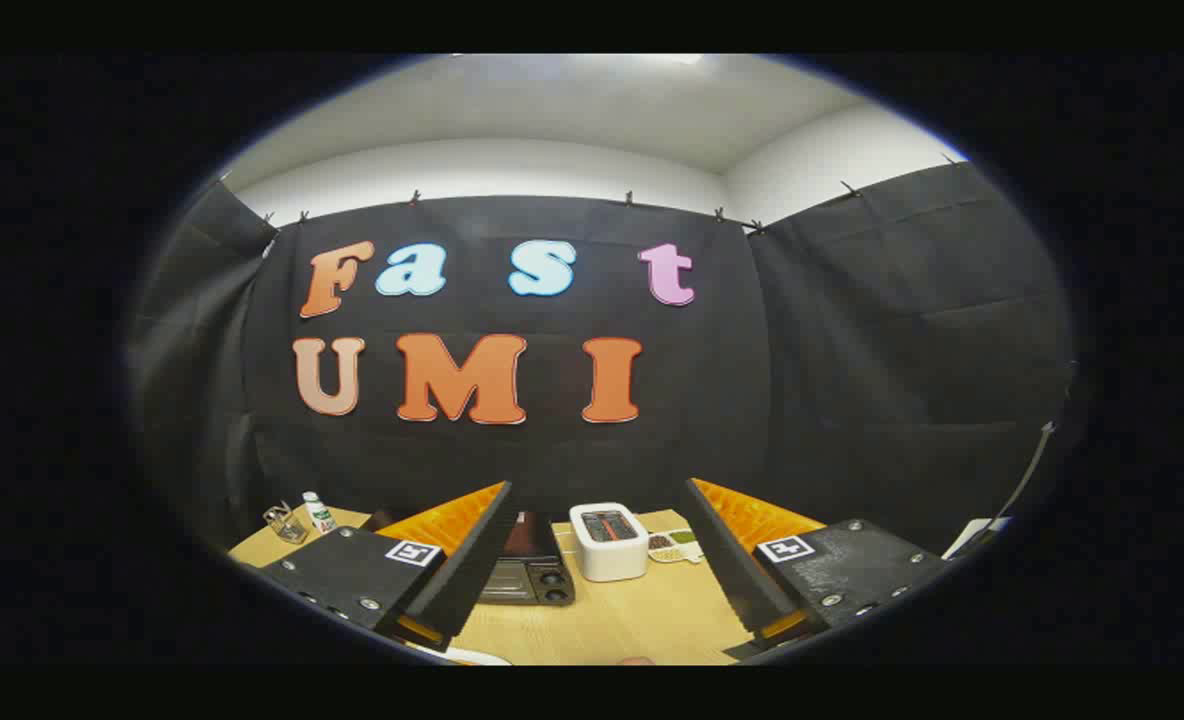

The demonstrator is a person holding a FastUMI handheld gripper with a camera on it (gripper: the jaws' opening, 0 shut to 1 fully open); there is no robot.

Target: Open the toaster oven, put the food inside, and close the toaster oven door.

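Note:
My gripper is held high above the wooden table with its two fingers spread wide and nothing between them. Beyond the left finger stands the dark toaster oven, partly hidden by that finger; its knobs show on the right side and its door looks closed. A white edge of a plate peeks in below the fingers, close to me. The food on it is hidden.
A white pop-up toaster stands beyond the fingers, right of the oven. A small dish with compartments lies beside it. A glass and a small white bottle stand at the table's far left. Black cloth walls surround the table.

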